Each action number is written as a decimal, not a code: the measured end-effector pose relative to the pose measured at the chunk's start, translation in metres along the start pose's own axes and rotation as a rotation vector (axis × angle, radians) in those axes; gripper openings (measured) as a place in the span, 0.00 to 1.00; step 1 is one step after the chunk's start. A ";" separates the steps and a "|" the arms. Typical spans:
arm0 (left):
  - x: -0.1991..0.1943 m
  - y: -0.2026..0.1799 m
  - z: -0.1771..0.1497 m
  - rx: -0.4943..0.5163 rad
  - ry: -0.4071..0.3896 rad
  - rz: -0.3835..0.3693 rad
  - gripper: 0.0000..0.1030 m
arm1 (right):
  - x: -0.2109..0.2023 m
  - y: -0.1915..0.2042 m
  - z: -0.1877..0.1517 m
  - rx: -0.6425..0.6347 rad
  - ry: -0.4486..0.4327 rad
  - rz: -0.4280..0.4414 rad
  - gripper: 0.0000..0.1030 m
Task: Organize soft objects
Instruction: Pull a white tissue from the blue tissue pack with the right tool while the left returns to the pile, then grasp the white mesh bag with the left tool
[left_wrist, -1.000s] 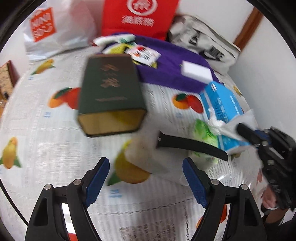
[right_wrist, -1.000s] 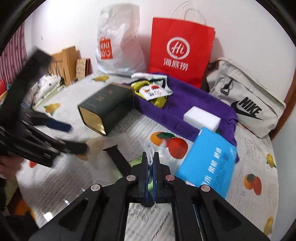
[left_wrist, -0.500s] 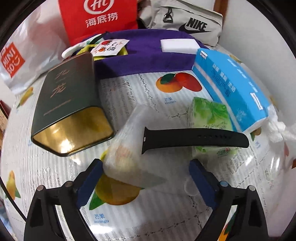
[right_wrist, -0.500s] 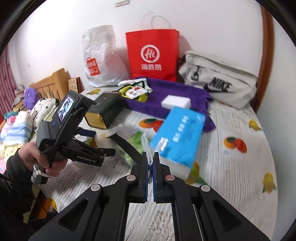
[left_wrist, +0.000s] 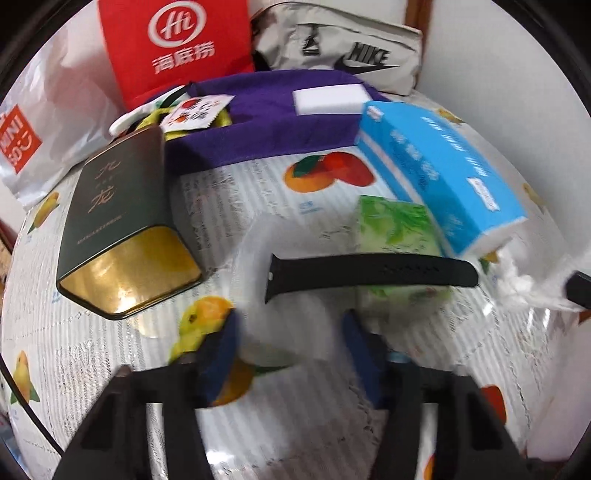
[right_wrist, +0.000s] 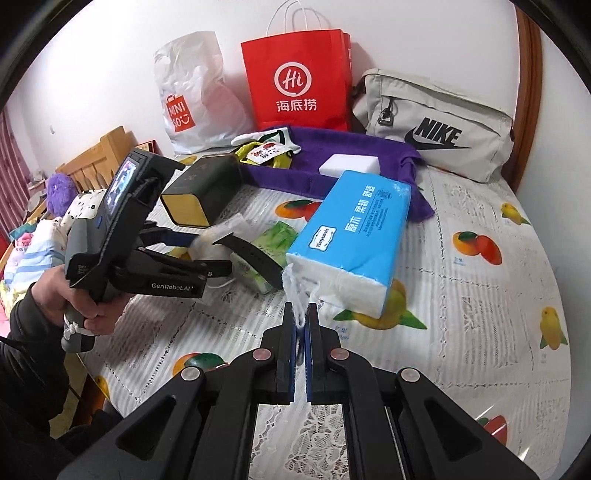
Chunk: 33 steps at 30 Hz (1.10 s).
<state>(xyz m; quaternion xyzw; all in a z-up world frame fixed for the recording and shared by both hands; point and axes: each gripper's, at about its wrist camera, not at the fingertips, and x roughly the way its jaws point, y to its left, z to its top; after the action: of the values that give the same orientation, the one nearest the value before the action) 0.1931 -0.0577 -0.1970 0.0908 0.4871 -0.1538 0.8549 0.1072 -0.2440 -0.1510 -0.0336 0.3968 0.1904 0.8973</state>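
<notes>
My right gripper (right_wrist: 303, 325) is shut on the white plastic end flap of a blue tissue pack (right_wrist: 354, 236), whose near end rests on the table; the pack also shows in the left wrist view (left_wrist: 439, 177). My left gripper (left_wrist: 291, 339) is open around a clear plastic bag (left_wrist: 266, 280) lying under a black watch strap (left_wrist: 369, 275). A green tissue packet (left_wrist: 395, 225) lies under the strap. In the right wrist view the left gripper (right_wrist: 207, 254) is beside the bag (right_wrist: 218, 236).
A dark green tin (left_wrist: 122, 221) lies left of the bag. A purple cloth (right_wrist: 332, 155) at the back bears a white sponge (right_wrist: 349, 164) and snack packets (right_wrist: 266, 151). A red bag (right_wrist: 299, 77), a Miniso bag (right_wrist: 192, 96) and a Nike bag (right_wrist: 436, 125) stand by the wall.
My left gripper has moved forward and its fingers have narrowed around the clear bag. My right gripper has pulled the blue pack a little nearer by its flap.
</notes>
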 end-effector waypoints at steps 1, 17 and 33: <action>-0.002 -0.001 0.000 -0.001 0.002 -0.005 0.31 | 0.000 0.001 0.000 0.002 0.000 0.003 0.03; -0.077 0.035 -0.043 -0.158 -0.050 0.003 0.14 | -0.006 0.017 -0.006 -0.005 0.009 0.023 0.03; -0.133 0.043 -0.033 -0.221 -0.173 -0.028 0.14 | -0.025 0.031 0.000 -0.037 -0.028 0.040 0.04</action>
<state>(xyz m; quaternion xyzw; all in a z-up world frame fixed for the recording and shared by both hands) 0.1179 0.0164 -0.0991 -0.0245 0.4270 -0.1183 0.8962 0.0803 -0.2230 -0.1296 -0.0396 0.3813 0.2158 0.8980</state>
